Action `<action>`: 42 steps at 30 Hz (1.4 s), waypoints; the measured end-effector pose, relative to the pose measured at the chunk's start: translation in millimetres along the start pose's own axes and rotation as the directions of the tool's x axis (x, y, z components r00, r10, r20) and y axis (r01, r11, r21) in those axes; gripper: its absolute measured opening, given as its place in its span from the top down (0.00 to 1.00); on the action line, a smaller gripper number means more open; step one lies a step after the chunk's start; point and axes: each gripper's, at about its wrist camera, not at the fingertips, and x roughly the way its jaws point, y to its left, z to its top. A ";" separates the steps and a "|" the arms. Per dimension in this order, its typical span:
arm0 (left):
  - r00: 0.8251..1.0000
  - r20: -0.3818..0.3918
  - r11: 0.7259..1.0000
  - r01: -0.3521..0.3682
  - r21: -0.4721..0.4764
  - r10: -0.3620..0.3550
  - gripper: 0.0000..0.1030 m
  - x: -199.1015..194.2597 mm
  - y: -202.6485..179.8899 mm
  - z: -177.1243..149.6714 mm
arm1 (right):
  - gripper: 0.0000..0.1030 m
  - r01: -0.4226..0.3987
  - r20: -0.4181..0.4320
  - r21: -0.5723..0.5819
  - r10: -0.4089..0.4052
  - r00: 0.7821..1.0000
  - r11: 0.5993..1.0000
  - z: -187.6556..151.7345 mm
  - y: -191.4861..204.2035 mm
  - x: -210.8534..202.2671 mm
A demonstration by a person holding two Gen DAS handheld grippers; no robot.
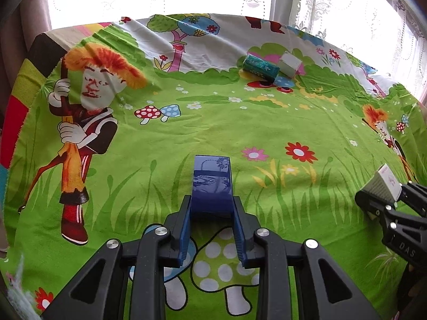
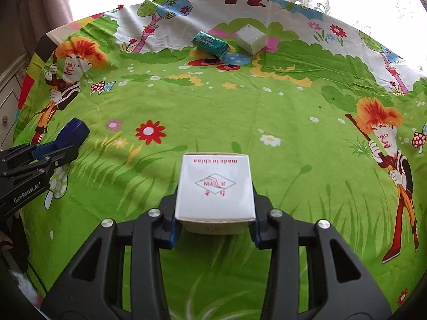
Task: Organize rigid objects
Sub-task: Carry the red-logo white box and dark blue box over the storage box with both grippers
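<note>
Now, on the left, the left claw [image 1: 212, 210] is clenched on a dark blue box [image 1: 212, 184], held just above the cartoon-print cloth [image 1: 267, 122] covering the table. On the right, the right claw [image 2: 214, 213] grips a white box with red print [image 2: 214, 186], also off the cloth. Far back, a teal packet [image 2: 210, 44] and a plain white box [image 2: 250, 38] already lie close together, so I judge the task about halfway, with both held boxes left to place.
</note>
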 end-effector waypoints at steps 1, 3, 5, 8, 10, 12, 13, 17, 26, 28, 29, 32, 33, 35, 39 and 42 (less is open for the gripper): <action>1.000 0.000 1.000 0.000 0.000 0.000 0.72 0.1 0.4 0.2 | 0.57 -0.004 0.002 0.001 0.004 1.000 1.000 -7.7 5.4 -6.1; 1.000 0.000 1.000 0.001 -0.001 -0.001 0.72 0.1 1.2 0.3 | 0.57 -0.001 0.001 -0.035 0.001 1.000 0.999 -19.8 15.9 -16.4; 1.000 0.000 1.000 0.000 0.000 0.000 0.72 0.2 0.8 0.2 | 0.57 0.005 -0.001 -0.073 -0.005 1.000 0.997 -29.0 22.6 -24.6; 1.000 0.000 1.000 -0.003 0.003 0.003 0.71 0.3 1.2 0.3 | 0.57 -0.004 -0.006 -0.076 0.003 1.000 0.997 -38.5 24.6 -31.5; 1.000 0.000 1.000 -0.004 0.004 0.004 0.71 0.3 1.5 0.5 | 0.57 -0.017 -0.013 -0.068 0.016 1.000 0.998 -41.7 22.7 -33.9; 1.000 -0.002 1.000 -0.011 0.003 0.011 0.72 -1.5 0.8 -1.3 | 0.57 -0.018 -0.019 -0.074 0.016 1.000 0.997 -43.8 23.7 -36.3; 1.000 -0.002 1.000 -0.016 0.001 0.016 0.72 -4.4 0.0 -4.5 | 0.57 -0.019 -0.023 -0.074 0.018 1.000 0.997 -45.5 24.2 -38.4; 1.000 0.014 0.999 0.027 0.022 -0.028 0.72 -27.5 -13.2 -29.7 | 0.57 -0.026 -0.026 -0.071 0.024 0.999 0.997 -51.8 23.7 -44.1; 0.999 -0.009 0.993 0.053 0.102 -0.053 0.72 -58.5 -34.9 -67.3 | 0.57 -0.042 -0.005 -0.071 0.042 0.999 0.997 -64.7 25.4 -65.0; 0.999 -0.013 0.992 0.051 0.115 -0.050 0.72 -61.6 -38.6 -69.7 | 0.57 -0.040 0.005 -0.068 0.040 0.999 0.997 -65.3 23.9 -70.3; 0.998 -0.015 0.991 0.056 0.118 -0.055 0.72 -63.3 -40.2 -70.9 | 0.57 -0.042 0.009 -0.067 0.043 0.999 0.997 -65.9 22.6 -73.0; 0.998 -0.024 0.989 0.063 0.136 -0.060 0.72 -67.2 -47.2 -74.9 | 0.57 -0.040 0.018 -0.068 0.041 0.999 0.997 -69.3 18.7 -80.5; 0.997 -0.028 0.988 0.068 0.140 -0.065 0.72 -68.4 -49.9 -76.4 | 0.57 -0.036 0.020 -0.068 0.038 0.999 0.997 -71.0 17.4 -82.8; 0.997 -0.036 0.985 0.079 0.151 -0.075 0.72 -70.6 -55.9 -78.8 | 0.57 -0.035 0.023 -0.064 0.036 0.999 0.997 -75.5 13.2 -87.3; 0.995 -0.042 0.976 0.094 0.195 -0.087 0.72 -76.4 -72.8 -83.6 | 0.57 -0.027 0.029 -0.035 0.028 0.999 0.999 -84.4 0.0 -96.0; 0.994 -0.047 0.968 0.104 0.228 -0.096 0.72 -80.0 -86.5 -86.6 | 0.57 -0.020 0.033 -0.003 0.020 0.999 1.000 -91.5 -14.5 -102.2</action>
